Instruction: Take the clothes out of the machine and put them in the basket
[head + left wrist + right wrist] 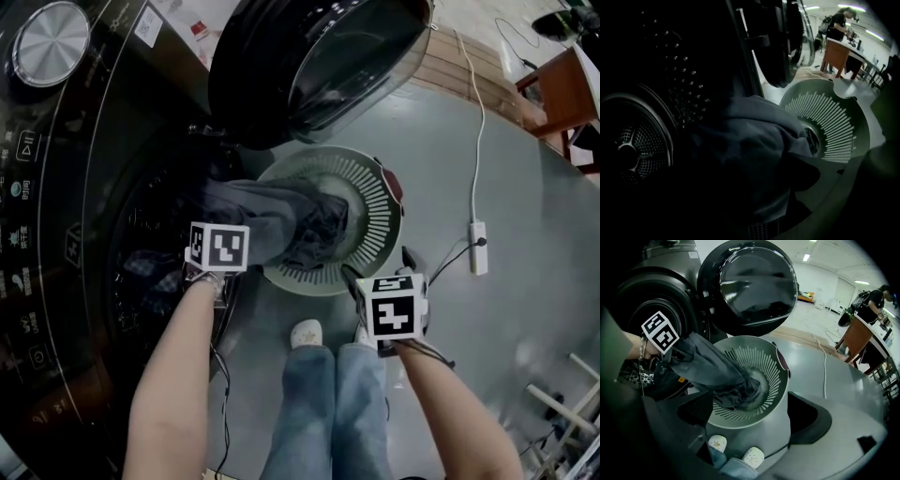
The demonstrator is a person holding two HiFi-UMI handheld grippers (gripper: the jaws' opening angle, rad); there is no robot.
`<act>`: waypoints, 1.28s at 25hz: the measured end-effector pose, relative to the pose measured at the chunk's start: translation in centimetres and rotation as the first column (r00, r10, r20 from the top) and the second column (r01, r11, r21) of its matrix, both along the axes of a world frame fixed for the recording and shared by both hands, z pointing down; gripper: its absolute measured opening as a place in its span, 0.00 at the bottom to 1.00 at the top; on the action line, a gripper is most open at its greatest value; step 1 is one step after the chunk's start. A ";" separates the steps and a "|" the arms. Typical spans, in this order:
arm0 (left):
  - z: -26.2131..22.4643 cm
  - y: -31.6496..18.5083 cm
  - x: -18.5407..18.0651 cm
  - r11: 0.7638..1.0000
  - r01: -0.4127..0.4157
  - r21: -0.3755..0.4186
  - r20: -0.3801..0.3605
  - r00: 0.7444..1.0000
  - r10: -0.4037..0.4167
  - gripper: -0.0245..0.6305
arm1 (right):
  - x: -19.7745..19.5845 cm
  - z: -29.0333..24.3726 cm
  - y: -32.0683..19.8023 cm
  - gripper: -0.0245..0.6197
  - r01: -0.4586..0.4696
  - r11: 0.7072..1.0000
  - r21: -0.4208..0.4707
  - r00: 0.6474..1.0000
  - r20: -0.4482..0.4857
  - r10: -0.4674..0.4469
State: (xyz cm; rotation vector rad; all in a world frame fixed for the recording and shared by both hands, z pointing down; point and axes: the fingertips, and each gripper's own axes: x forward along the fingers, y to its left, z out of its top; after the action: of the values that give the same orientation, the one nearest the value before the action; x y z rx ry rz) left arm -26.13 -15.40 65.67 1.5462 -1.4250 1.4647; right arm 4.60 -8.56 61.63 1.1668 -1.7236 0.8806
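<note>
While the left gripper [211, 275] clasps the grey garment [281, 220] at the machine's [94, 187] mouth, its far end lying in the basket [380, 192], the right gripper [380, 274] hangs spread and empty beside the basket's near rim.

Light comes from ceiling strip lights [874, 35], cold and weak. My head view is dim; the front of the washing machine [56, 187] goes near black, its door glass [356, 56] carrying soft glare. My left gripper view is murkiest: the garment [754, 140] is a grey shadowed mass, and only the slats of the basket [834, 126] are bright. My right gripper view is clearer, bowed and vignetted at the corners.
</note>
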 end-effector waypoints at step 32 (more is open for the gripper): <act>-7.1 2.4 21.9 0.995 -0.028 0.093 -0.655 0.751 0.082 0.32 | 4.0 -0.3 0.4 0.77 -0.139 0.990 -0.009 0.990 0.022 0.139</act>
State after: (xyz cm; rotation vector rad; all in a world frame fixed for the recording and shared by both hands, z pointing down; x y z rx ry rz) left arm -4.24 -12.95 58.56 1.9083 -1.0101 0.7450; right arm 8.63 -8.11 61.29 1.2889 -1.6714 0.9868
